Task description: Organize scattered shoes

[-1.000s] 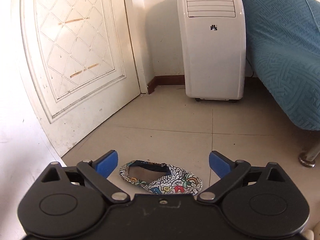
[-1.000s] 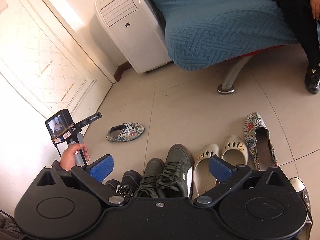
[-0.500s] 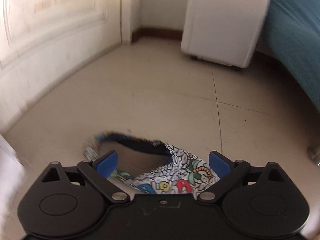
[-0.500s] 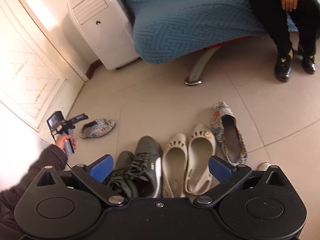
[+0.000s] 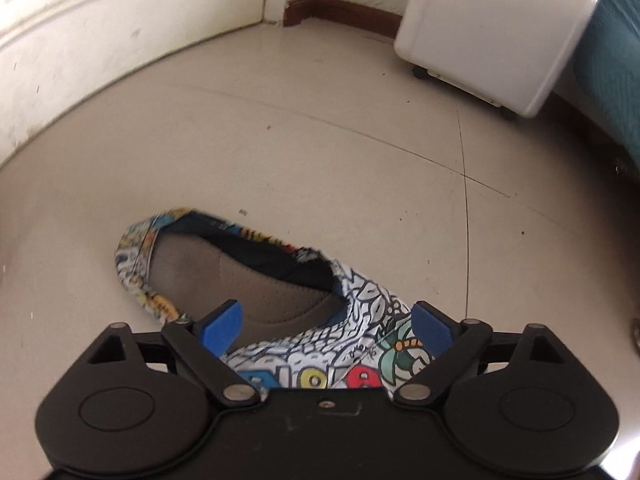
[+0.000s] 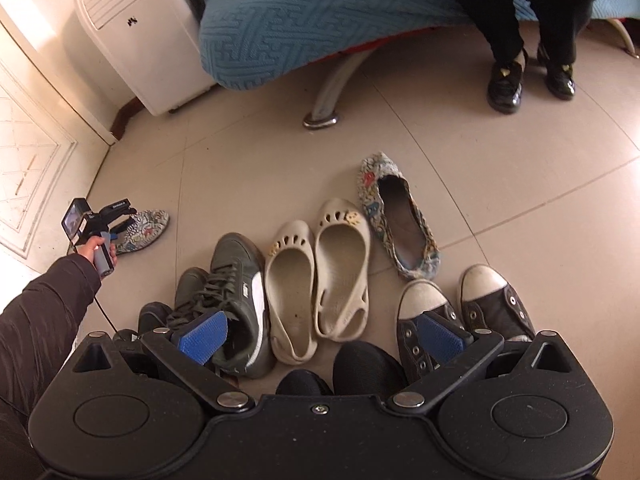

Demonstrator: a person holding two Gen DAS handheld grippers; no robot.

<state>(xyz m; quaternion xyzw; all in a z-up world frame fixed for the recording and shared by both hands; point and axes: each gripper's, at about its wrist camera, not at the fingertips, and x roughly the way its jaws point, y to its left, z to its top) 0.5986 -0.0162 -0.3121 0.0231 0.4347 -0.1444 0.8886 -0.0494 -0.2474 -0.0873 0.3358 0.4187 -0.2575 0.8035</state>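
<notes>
While we look along the left gripper [image 5: 326, 322], its blue pads stand wide apart and have just been closing in a little, with the patterned slipper [image 5: 256, 280] between them. One blue fingertip [image 5: 222, 326] sits over the slipper's grey insole, the other over the printed toe; we cannot tell whether either pad touches the cloth. The slipper lies on its sole on the beige tile floor [image 5: 320, 152], heel toward the upper left, toe running under the gripper's black body. Beyond it we see the foot of a white door [image 5: 100, 32] on the left and the base of a white air cooler [image 5: 492, 32] on castors at upper right, next to a teal cover.

From the right wrist, we see the right gripper [image 6: 322, 334] with its jaws wide and nothing between them, hanging above a row of shoes. From left to right the row holds a pair of dark green sneakers [image 6: 236, 280], a pair of cream clogs [image 6: 320, 276] side by side, and a pair of black canvas sneakers [image 6: 460, 312] with white toe caps. A second patterned flat [image 6: 400, 216] lies just beyond the canvas pair, toe pointing away. Far left, our left hand [image 6: 94, 248] in a dark sleeve holds the other gripper down at the stray slipper, well apart from the row. A seated person's black shoes [image 6: 528, 80] rest on the floor by the teal-covered sofa [image 6: 320, 12].
</notes>
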